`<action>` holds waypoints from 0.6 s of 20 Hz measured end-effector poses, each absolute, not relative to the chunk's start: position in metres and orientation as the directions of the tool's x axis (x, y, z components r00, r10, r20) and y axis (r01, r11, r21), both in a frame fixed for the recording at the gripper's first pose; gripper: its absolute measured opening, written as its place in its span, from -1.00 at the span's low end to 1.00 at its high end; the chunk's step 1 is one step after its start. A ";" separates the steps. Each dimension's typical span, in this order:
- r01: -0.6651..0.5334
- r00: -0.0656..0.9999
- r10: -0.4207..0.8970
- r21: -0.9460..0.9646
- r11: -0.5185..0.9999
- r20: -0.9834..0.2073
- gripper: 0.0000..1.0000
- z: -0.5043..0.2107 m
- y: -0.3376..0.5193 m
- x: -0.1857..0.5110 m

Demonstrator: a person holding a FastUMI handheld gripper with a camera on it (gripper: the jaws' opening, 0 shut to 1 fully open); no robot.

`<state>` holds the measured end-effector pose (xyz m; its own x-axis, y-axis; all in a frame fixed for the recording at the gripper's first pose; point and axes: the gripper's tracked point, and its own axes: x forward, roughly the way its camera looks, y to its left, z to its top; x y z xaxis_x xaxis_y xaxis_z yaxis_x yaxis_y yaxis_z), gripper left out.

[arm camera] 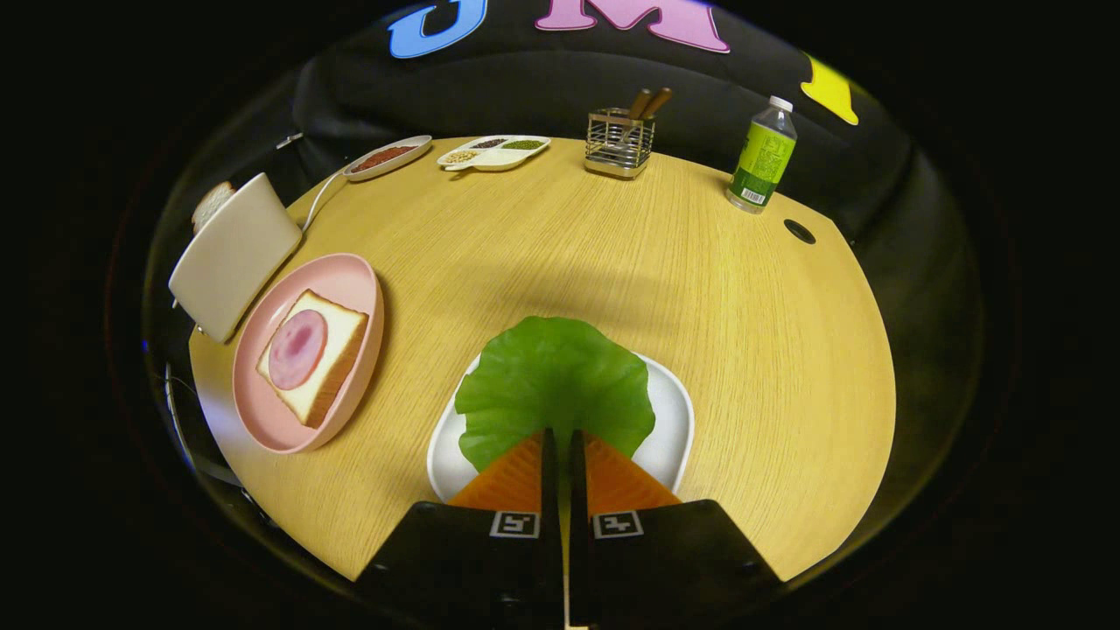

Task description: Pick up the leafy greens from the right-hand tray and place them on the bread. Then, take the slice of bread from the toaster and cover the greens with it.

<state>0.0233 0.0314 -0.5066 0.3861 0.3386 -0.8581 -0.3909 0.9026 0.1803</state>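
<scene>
Two fingers of the gripper [560,435] are pinching the near edge of the leaf [555,385], which is hanging just over the white tray [672,437]. The hold is looking thin, right at the rim, so the leaf is probably at risk of slipping out or flopping on the way left. The bread [313,354], lying on the pink plate [350,278], is carrying a ham round; a careless drop could be nudging that. The second slice [212,204] is waiting in the toaster [236,254].
</scene>
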 end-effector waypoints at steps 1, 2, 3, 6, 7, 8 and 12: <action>-0.384 0.381 0.349 0.197 0.902 -0.856 -0.84 -0.504 0.034 0.022; -0.371 0.395 0.351 0.203 0.906 -0.849 -0.85 -0.498 0.032 0.024; -0.358 0.415 0.349 0.202 0.911 -0.840 -0.85 -0.491 0.030 0.028; -0.331 0.444 0.353 0.216 0.919 -0.823 -0.86 -0.469 0.025 0.030; -0.328 0.451 0.353 0.215 0.920 -0.820 -0.86 -0.460 0.023 0.030; -0.329 0.459 0.356 0.216 0.919 -0.814 -0.86 -0.451 0.022 0.029; -0.345 0.468 0.397 0.251 0.904 -0.789 -0.85 -0.412 0.037 0.018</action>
<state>0.0180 0.0373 -0.4120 0.4678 0.3975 -0.7894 -0.3452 0.9044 0.2509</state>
